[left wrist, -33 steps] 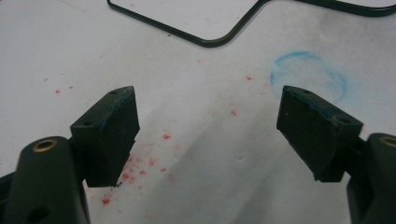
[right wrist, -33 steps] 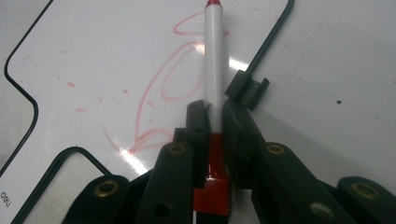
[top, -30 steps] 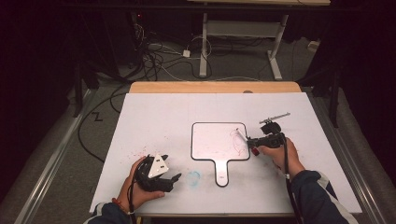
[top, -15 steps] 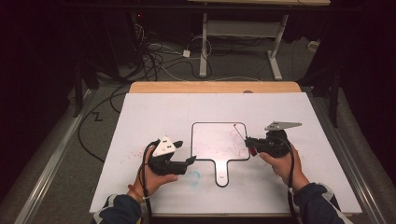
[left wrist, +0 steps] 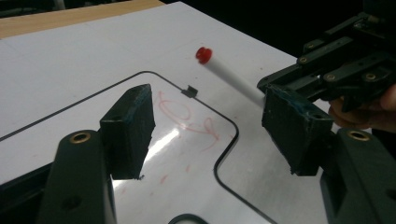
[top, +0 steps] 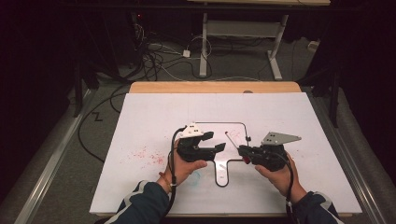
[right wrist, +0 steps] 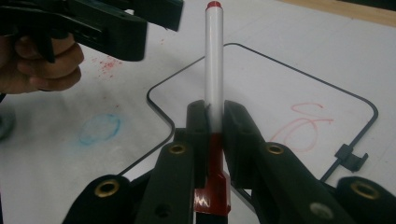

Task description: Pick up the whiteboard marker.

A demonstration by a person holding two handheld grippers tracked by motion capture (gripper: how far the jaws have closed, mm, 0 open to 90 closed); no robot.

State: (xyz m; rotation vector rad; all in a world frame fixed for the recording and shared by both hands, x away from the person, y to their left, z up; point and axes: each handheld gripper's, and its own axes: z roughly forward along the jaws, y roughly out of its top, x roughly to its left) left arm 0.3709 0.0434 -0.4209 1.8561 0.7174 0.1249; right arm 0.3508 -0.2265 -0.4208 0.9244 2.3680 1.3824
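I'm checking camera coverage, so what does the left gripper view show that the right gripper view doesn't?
Left gripper view: the empty gap between the left gripper's open jaws, which have just been closing. Right gripper view: the marker pinched at its red cap end in the right gripper, and a blue smudge on the table. Both: the whiteboard, its red scribble, the marker's white barrel.

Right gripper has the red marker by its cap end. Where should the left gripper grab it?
Grip the bare white barrel just below the red tip, coming from the tip end with the left gripper straddling it crosswise. The right gripper covers the cap end, so that stretch stays free.
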